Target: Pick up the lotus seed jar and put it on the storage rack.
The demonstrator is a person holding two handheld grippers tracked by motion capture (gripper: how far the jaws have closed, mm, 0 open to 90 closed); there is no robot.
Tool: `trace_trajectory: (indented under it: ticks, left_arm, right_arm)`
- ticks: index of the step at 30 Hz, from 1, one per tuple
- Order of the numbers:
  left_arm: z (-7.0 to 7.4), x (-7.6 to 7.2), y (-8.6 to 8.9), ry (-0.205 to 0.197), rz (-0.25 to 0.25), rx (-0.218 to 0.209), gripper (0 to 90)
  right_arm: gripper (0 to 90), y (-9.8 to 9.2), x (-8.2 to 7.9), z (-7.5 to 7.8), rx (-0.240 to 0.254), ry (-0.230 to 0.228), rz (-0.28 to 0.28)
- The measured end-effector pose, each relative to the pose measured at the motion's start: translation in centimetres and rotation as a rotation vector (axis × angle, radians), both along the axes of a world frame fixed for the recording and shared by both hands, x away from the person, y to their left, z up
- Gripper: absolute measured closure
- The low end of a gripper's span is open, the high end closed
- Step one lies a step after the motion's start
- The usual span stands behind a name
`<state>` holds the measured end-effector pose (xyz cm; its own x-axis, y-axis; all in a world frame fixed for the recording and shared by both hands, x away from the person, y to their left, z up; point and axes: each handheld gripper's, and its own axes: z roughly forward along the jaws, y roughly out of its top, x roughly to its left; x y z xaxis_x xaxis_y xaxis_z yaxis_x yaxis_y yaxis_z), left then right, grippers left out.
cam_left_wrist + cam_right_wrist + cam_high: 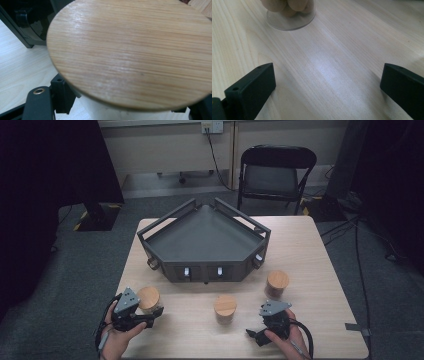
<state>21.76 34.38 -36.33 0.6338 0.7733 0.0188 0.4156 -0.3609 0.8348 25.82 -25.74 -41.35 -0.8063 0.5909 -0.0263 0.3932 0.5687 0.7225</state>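
Three glass jars with round wooden lids stand in front of a dark angular tray (205, 240). My left gripper (151, 315) is shut on the left jar (148, 298) at the table's near left. In the left gripper view that jar's lid (130, 55) is very close, with my left gripper (127, 111) clamped on the clear body below it. My right gripper (254, 336) rests low at the near right, open, and it holds nothing. In the right gripper view my right gripper (327, 75) has bare tabletop between its jaws, and the middle jar's base (290, 15) lies ahead.
The middle jar (225, 308) stands between my two hands, and the right jar (276, 285) sits by the tray's right front corner. A black folding chair (275, 170) stands behind the table. Bare wood (310, 250) lies to the tray's right.
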Motion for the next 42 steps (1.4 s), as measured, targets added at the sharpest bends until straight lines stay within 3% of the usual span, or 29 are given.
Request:
trace_trajectory:
  ticks: [32,42]
  left_arm:
    - [2.1,3.6,-0.2,-0.007,-0.045,-0.029,25.8]
    - [3.9,4.8,-0.5,-0.016,-0.049,-0.016,25.8]
  right_arm:
    - [0.0,0.0,0.0,0.0,0.000,0.000,0.000]
    - [0.0,0.0,0.0,0.0,0.000,0.000,0.000]
